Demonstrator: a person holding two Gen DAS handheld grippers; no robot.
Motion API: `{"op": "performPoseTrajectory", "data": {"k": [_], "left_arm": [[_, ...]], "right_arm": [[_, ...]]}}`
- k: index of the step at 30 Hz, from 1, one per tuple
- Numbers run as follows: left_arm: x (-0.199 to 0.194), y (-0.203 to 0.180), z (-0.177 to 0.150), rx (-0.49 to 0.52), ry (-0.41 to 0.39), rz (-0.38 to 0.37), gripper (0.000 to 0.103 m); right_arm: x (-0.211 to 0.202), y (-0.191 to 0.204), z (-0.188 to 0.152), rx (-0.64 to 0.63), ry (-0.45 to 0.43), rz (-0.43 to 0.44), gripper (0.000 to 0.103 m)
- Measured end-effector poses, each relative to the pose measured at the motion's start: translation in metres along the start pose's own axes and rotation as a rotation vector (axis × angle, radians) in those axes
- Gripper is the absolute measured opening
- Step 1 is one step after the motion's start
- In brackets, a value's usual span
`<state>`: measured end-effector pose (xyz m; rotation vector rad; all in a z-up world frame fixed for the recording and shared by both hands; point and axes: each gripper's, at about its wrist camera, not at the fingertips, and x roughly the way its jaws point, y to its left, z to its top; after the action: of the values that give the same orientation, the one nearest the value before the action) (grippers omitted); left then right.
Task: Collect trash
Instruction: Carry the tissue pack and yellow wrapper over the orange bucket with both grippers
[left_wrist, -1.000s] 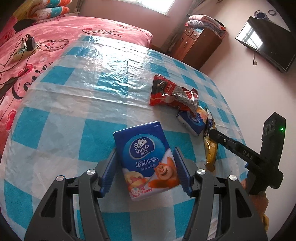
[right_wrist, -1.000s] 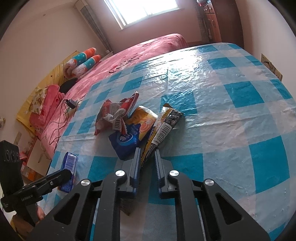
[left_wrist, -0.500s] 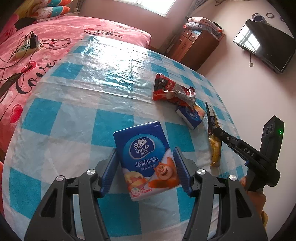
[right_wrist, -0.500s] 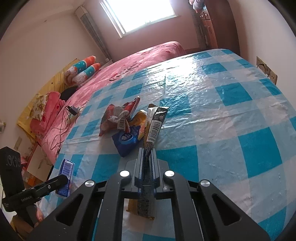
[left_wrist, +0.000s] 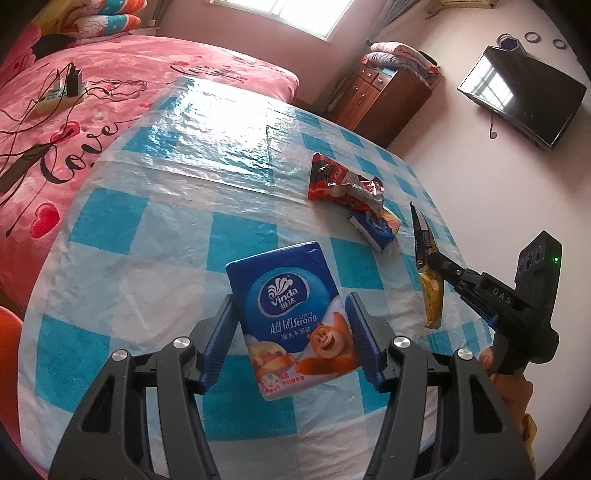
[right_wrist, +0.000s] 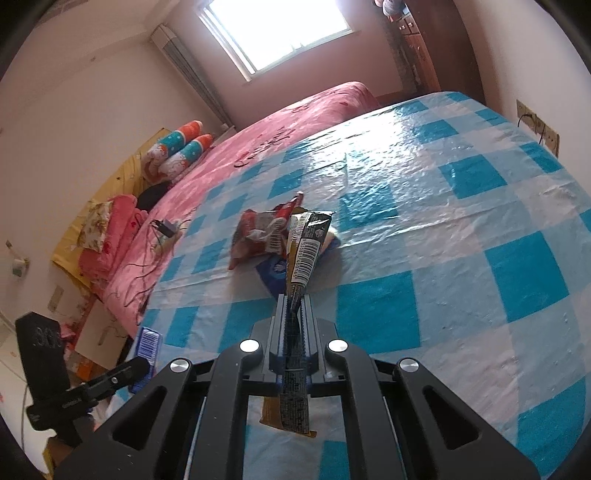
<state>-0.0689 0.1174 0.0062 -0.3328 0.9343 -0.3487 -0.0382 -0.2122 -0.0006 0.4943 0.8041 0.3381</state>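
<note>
- The table under my fingers wears a glossy plastic cloth of blue and white checks (left_wrist: 155, 206); it fills the space ahead of both grippers, and a pink bedspread (left_wrist: 92, 85) lies beyond its far edge.
- My left gripper (left_wrist: 291, 332) is clamped on a blue rectangular tissue pack with a cartoon bear printed on it (left_wrist: 291, 317). The blue pads press its two long sides, and most of the pack sticks out ahead of the fingertips, above the cloth.
- My right gripper (right_wrist: 293, 314) has its jaws squeezed almost together on a long, flat black-and-yellow foil snack wrapper (right_wrist: 304, 243). The barcode end rises ahead of the fingertips and the yellow end hangs out behind the pads, towards me.
- From the left wrist, that same wrapper shows pinched in the right gripper's tip, off to the right of my left fingers and clear of the cloth.
- Ahead of my right fingertips, partly hidden by the raised wrapper, a crumpled red foil snack bag (right_wrist: 258, 236) lies on the cloth.
- Just beside the red bag, nearer my fingers, lies a small blue-and-white packet with an orange patch (left_wrist: 375, 229), touching the bag's crumpled end.
</note>
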Motion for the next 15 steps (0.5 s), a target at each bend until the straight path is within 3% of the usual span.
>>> {"op": "performPoseTrajectory", "data": {"k": [15], "left_arm": [[-0.027, 0.024, -0.011, -0.024, -0.024, -0.025, 0.061]], "right_arm": [[0.009, 0.044, -0.019, 0.019, 0.100, 0.141, 0.008]]}}
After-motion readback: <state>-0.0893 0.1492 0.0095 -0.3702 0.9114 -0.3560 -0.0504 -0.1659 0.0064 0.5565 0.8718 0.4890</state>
